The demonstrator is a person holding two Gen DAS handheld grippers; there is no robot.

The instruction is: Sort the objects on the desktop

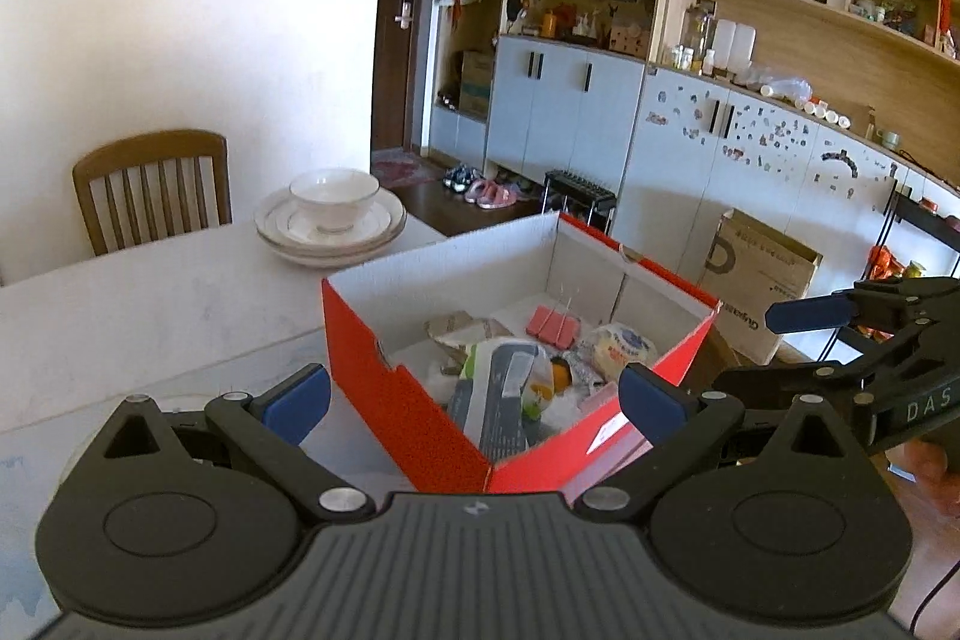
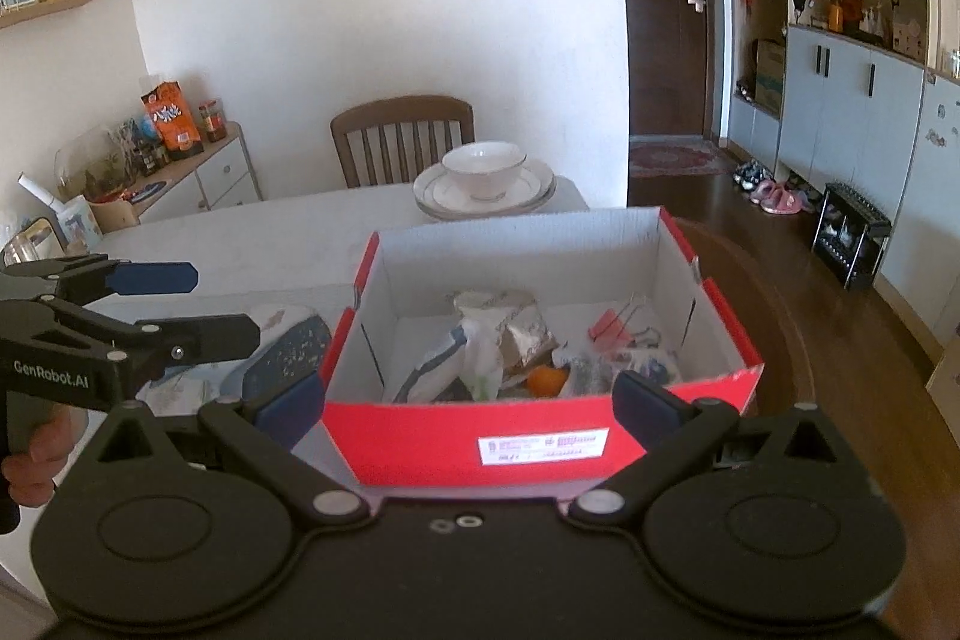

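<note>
1. Left wrist view: the left claw [image 1: 474, 400] has its blue pads spread wide with nothing between them, and it hovers over the near corner of the red box [image 1: 414, 400].
2. The right claw [image 2: 468, 400] is likewise wide open and empty, and it faces the long labelled side of the box, which stands near the counter's [image 1: 150, 316] right edge.
3. Sorted things already lie inside the box: a dark-and-white packet [image 2: 432, 370], a crumpled silvery wrapper [image 2: 522, 334], an orange piece [image 2: 543, 379], a white round pack with blue print [image 1: 618, 346] and pink binder clips [image 1: 555, 325].
4. Judging by this, the sorting is well along; neither claw carries anything, so the step in hand looks like a pause between a drop and the next pick.
5. One candidate remains outside: a dark speckled pouch [image 2: 288, 346] lies on the counter just beside the box's left wall.
6. The next move probably calls for a claw to come down over that pouch, pinch its flat edge and lift it clear of the box wall.
7. Count: one box, two claws, one bowl [image 2: 485, 169] on a stack of plates [image 2: 480, 202] at the counter's far edge, one chair [image 2: 402, 136] behind it.
8. The clips number about three; the plates I cannot count exactly.
</note>
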